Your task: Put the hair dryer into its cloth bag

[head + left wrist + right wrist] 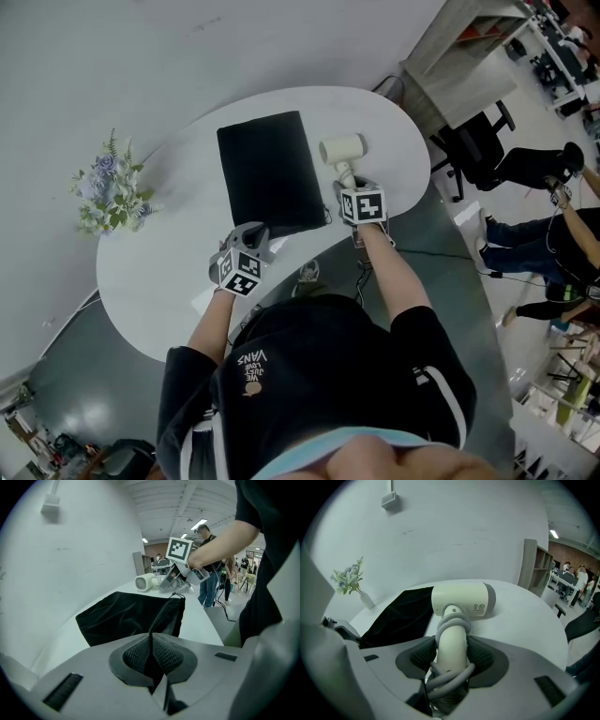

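Left gripper (151, 641): pads (137, 654) pressed almost together, pinching a thin fold of black fabric at the near left corner of the cloth bag (126, 613). The fabric tents up from the bag into the pinch. One layer or both can't be told from here.

Right gripper (452, 651): its pads are clamped on both sides of the cream handle of the hair dryer (461, 601). They sit low on the handle, with the grey cord (451, 620) wound round it above and below the grip.

The dryer barrel lies crosswise beyond the jaws and looks to be resting on the white table (159, 281). It is just beside the bag's right long side, toward the table's right edge. The dryer is fully outside the bag.

The bag lies flat mid-table, long axis running from the near edge to the far edge. Its drawstring end is toward the near edge, where the person stands.

A flower vase (111, 192) stands at the table's left edge, well apart from the bag.

Counts: two grippers, one hair dryer, one cloth bag, one cord, one vase.
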The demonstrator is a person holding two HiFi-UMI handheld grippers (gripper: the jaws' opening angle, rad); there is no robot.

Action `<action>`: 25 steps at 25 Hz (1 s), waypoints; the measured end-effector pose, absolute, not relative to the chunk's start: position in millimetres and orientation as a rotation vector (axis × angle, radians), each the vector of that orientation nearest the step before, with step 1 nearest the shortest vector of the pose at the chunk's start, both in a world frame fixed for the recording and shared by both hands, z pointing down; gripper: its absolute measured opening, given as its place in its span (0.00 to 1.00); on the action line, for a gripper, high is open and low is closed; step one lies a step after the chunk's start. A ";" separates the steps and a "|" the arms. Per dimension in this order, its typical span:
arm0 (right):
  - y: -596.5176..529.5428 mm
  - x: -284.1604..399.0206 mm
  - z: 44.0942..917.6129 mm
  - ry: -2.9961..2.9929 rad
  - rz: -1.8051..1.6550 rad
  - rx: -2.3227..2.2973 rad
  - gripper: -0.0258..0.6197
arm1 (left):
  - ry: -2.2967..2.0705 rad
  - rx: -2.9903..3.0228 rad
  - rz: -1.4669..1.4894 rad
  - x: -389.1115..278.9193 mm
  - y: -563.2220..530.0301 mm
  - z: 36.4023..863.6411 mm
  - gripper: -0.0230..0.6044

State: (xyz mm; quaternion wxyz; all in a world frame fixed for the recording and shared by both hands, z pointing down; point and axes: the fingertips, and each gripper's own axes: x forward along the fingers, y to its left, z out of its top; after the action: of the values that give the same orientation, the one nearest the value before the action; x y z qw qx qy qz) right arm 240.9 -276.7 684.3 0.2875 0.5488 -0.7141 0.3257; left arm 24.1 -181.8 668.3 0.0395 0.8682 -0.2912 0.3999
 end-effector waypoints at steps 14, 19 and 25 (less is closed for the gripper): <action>-189.1 185.8 634.7 -2.065 0.943 1.534 0.38 | -0.846 2.699 1.066 24.7 -184.8 648.3 0.09; -144.5 159.8 634.0 -2.061 0.971 1.545 0.38 | -0.825 2.738 1.040 21.2 -174.7 639.5 0.09; -97.3 128.3 632.0 -2.060 0.983 1.532 0.38 | -0.835 2.751 1.015 12.3 -164.5 631.1 0.09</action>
State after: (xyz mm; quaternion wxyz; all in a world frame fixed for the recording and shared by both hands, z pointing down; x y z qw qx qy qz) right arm 128.3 -97.3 632.0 0.1951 0.5467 -0.7349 0.3506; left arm 12.3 -164.5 631.1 0.0462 0.9014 -0.2735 0.3324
